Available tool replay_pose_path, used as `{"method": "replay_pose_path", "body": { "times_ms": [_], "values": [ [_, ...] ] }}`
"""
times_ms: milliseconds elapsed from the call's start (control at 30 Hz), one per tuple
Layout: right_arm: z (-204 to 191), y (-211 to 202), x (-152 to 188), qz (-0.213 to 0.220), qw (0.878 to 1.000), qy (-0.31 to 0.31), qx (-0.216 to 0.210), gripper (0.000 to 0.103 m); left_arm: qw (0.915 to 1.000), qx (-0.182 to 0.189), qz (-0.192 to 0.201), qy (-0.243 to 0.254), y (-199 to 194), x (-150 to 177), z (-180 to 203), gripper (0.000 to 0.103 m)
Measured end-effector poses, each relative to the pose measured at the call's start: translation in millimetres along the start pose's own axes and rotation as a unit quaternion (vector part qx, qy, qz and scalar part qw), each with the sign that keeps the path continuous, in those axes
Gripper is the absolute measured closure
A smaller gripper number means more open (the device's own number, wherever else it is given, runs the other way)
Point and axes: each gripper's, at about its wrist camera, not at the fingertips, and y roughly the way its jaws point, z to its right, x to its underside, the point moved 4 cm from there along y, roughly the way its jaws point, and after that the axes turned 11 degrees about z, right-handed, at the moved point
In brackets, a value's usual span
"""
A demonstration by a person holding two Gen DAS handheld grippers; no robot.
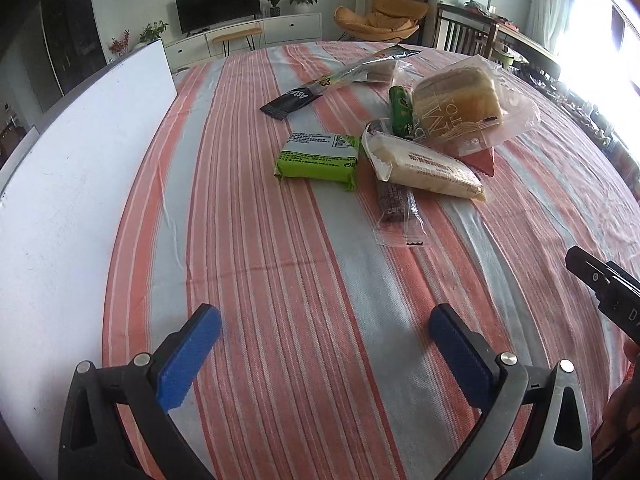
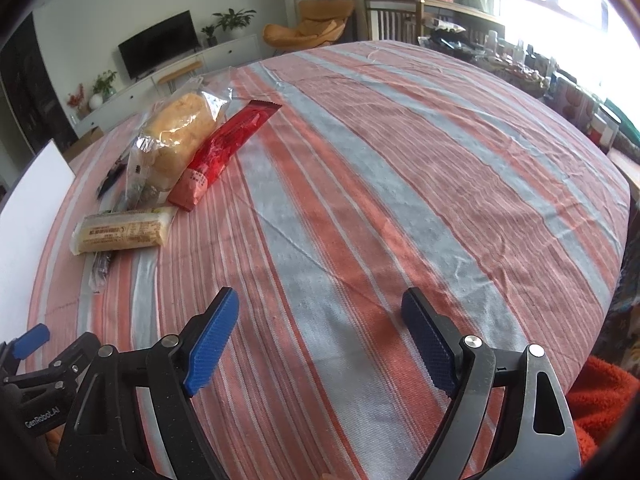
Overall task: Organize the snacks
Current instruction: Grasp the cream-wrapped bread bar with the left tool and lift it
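Snacks lie in a loose heap toward the far right of the striped tablecloth (image 1: 280, 272) in the left wrist view. A green packet (image 1: 318, 156) sits nearest the white board (image 1: 80, 152) that stands along the left edge. Just right of it a pale cream bar (image 1: 424, 166) lies across a dark bar in clear wrap (image 1: 396, 208). Behind these are a bagged bread loaf (image 1: 456, 100), a small green tube (image 1: 401, 110) and a long black-and-clear stick pack (image 1: 340, 80) farthest off. The left gripper (image 1: 325, 322) hovers over bare cloth, near the camera, jaws spread wide with nothing between them. The tip of the other tool shows at the right edge.

From the right wrist view, the heap is at far left: bread loaf (image 2: 180, 136), a red wrapper (image 2: 224, 152) leaning beside it, the cream bar (image 2: 120, 230) nearer. The right gripper (image 2: 320, 316) is also wide apart and empty, well clear of the snacks, over the cloth.
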Motion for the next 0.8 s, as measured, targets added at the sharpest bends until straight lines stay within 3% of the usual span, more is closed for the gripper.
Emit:
{"method": "replay_pose_path", "body": {
  "times_ms": [233, 400, 600, 700, 800],
  "values": [
    [-0.4, -0.1, 0.5, 0.000, 1.000, -0.001, 0.000, 0.016, 1.0000, -0.003, -0.004, -0.003, -0.6, 1.0, 0.7, 0.000],
    [-1.0, 0.2, 0.7, -0.002, 1.000, -0.006, 0.002, 0.015, 0.9981, 0.014, -0.059, 0.012, 0.0, -1.3, 0.6, 0.000],
    [-1.8, 0.1, 1.2, -0.002, 1.000, -0.010, 0.004, 0.015, 0.9980, 0.058, -0.024, 0.011, -23.4, -45.4, 4.6, 0.000],
    [-1.8, 0.1, 1.2, -0.002, 1.000, -0.010, 0.005, 0.015, 0.9936, 0.097, -0.031, 0.048, -23.7, -69.9, 21.8, 0.000],
    [-2.0, -0.1, 1.5, -0.003, 1.000, -0.011, 0.006, 0.015, 0.9829, 0.119, -0.021, 0.139, -17.6, -83.4, 53.6, 0.000]
  ]
}}
